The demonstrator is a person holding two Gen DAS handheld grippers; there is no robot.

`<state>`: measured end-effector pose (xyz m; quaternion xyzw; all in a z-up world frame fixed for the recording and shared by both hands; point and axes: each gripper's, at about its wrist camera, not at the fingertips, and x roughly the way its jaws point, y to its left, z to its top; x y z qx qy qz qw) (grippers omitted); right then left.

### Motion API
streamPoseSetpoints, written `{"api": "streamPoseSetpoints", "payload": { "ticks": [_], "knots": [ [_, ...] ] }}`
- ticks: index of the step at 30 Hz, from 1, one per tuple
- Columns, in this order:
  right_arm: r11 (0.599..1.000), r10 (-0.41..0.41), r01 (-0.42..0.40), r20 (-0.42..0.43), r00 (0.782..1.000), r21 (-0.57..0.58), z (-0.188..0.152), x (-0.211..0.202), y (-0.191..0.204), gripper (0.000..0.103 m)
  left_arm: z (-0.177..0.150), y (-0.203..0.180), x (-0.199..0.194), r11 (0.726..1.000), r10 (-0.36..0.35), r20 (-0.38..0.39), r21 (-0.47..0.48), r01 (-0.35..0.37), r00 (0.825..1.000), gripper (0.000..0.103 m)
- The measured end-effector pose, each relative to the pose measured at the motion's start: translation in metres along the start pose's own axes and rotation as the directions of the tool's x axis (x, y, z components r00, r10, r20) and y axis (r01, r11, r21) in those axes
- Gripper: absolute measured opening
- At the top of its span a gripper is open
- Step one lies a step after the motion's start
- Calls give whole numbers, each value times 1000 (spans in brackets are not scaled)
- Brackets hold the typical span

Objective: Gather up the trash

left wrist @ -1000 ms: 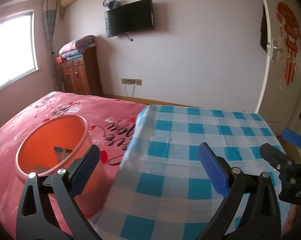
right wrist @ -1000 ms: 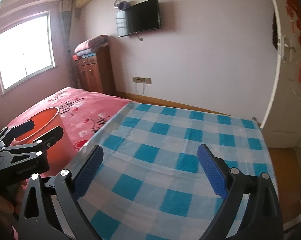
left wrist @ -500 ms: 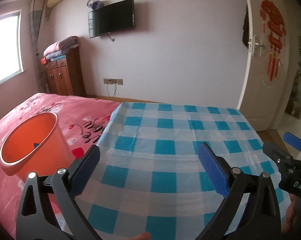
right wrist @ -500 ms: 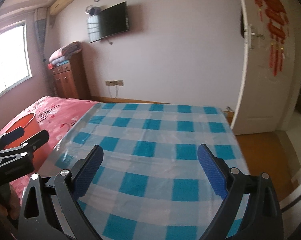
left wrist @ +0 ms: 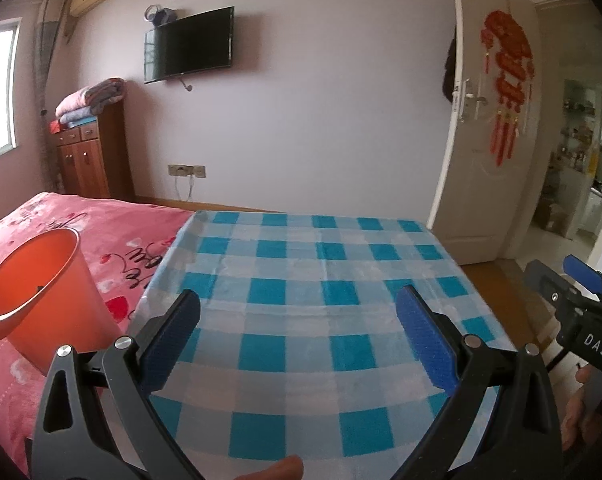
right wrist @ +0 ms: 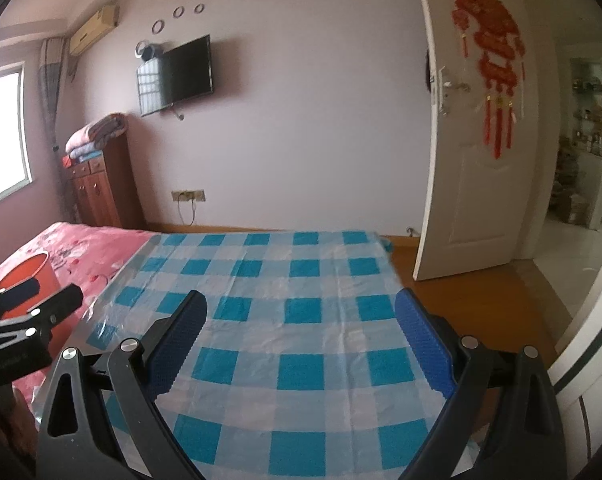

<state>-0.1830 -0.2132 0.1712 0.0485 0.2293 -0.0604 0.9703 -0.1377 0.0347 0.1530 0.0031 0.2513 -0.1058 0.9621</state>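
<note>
Nearest, both the left gripper [left wrist: 297, 336] and the right gripper [right wrist: 301, 340] hover with jaws released and nothing between them, over a tabletop [left wrist: 301, 304] under a blue checked cloth. No trash shows on that cloth, so collecting looks finished or close to it. Just left, an orange bin [left wrist: 41, 296] sits tilted on the pink bed [left wrist: 113, 224]; its contents cannot be made out. Farther off stand a wooden cabinet [left wrist: 89, 156], a wall television [left wrist: 189, 44] and an open door [left wrist: 481, 140]. Nothing blocks the bin.

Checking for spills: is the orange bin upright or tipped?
Tipped: the bin leans on the pink bedding, its mouth slanted toward the camera.
</note>
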Motion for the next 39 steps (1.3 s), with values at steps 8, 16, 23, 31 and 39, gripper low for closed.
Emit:
{"api": "streamPoseSetpoints", "payload": {
  "ticks": [8,16,23,31,39],
  "knots": [
    [1000,-9,9,62,998,-3,7,-31,-7,96,3,-14,-22,1000,-9,43,30,7,999,99],
    [1000,11,-11,102,995,-1,15,-46,-7,96,8,-24,-39,999,3,76,53,-7,997,99],
    [999,38,-36,102,994,-16,20,-43,0,96,8,-24,-41,998,12,72,61,-17,997,99],
    [996,82,-82,12,997,-28,8,1,13,96,-4,-19,-10,997,51,16,60,-52,999,99],
    [997,79,-78,-226,971,12,-34,96,10,96,-43,-14,85,993,120,-202,30,-116,972,99]
  ]
}}
